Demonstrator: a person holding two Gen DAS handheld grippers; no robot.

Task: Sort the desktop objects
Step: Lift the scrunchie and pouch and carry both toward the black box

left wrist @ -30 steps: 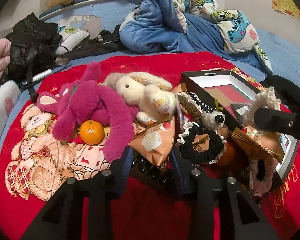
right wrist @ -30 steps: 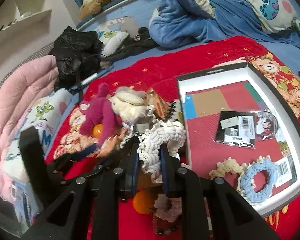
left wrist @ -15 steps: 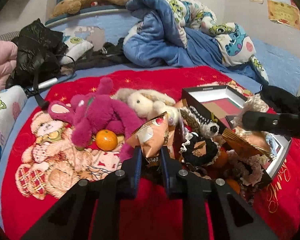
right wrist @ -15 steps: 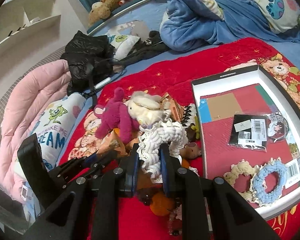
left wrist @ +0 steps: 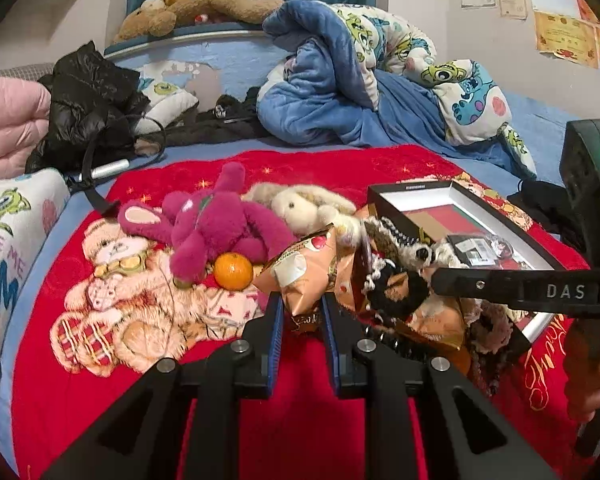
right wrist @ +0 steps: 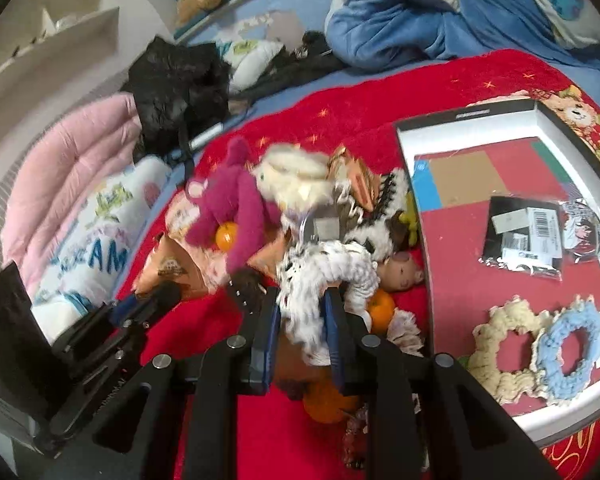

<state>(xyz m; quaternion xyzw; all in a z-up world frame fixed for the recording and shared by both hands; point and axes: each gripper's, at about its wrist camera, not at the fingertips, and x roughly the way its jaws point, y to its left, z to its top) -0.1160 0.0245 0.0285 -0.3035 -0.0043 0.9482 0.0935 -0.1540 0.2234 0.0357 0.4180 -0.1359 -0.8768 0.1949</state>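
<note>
My left gripper (left wrist: 300, 312) is shut on an orange snack packet (left wrist: 306, 270) and holds it above the red blanket, in front of a pile of toys. My right gripper (right wrist: 302, 312) is shut on a white crocheted scrunchie (right wrist: 326, 280), lifted over the pile just left of the open box (right wrist: 428, 272). The box holds a cream scrunchie (right wrist: 500, 354), a blue scrunchie (right wrist: 572, 350) and a black packet (right wrist: 526, 236). The right gripper's arm (left wrist: 520, 290) crosses the left wrist view at the right.
A magenta plush rabbit (left wrist: 212, 228), a cream plush rabbit (left wrist: 300, 206) and a tangerine (left wrist: 233, 271) lie on the red blanket (left wrist: 300, 420). More tangerines (right wrist: 382, 308) and scrunchies lie under the right gripper. A blue duvet (left wrist: 340, 92) and black jacket (left wrist: 88, 104) lie behind.
My left gripper closed on the orange snack packet and lifted it back from the pile. My right gripper kept the white scrunchie and moved with it; the box shifted right in its view.
</note>
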